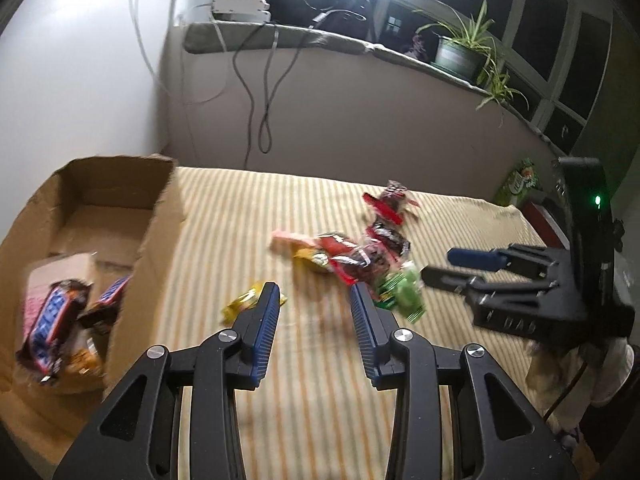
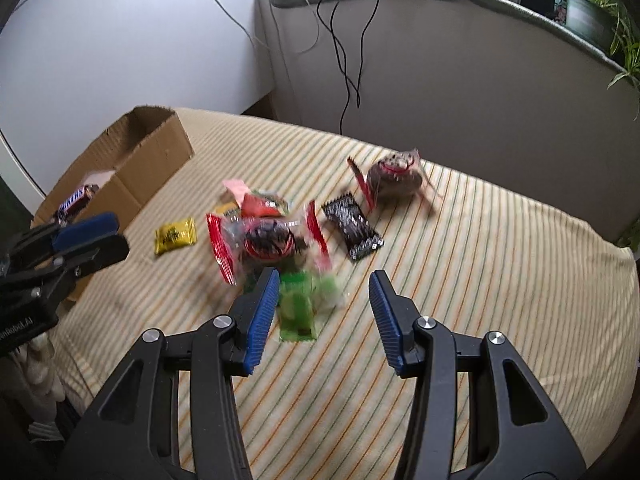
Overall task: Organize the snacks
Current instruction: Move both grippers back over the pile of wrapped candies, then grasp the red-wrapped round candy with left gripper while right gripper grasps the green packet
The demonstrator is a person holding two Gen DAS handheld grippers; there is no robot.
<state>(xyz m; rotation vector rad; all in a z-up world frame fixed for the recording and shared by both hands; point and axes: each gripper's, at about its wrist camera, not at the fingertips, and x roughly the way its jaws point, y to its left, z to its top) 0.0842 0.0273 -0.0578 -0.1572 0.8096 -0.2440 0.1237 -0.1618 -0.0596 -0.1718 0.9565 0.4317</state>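
both grippers hang empty, jaws apart: left gripper (image 1: 314, 298), right gripper (image 2: 324, 284). loose snacks (image 2: 268, 240) lie mid-bedspread (image 2: 500, 264); cardboard box (image 1: 160, 216) sits at its left edge. best to straddle one wrapper, not the heap.

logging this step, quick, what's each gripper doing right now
left gripper: open, nothing between its blue ribbed pads.
right gripper: open, empty, above the green plastic candy wrapper.

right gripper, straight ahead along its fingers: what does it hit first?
Probably the green snack packet: it lies just ahead of the open right gripper, towards its left finger. On the other side, only striped cloth. Blur leaves depth unclear.
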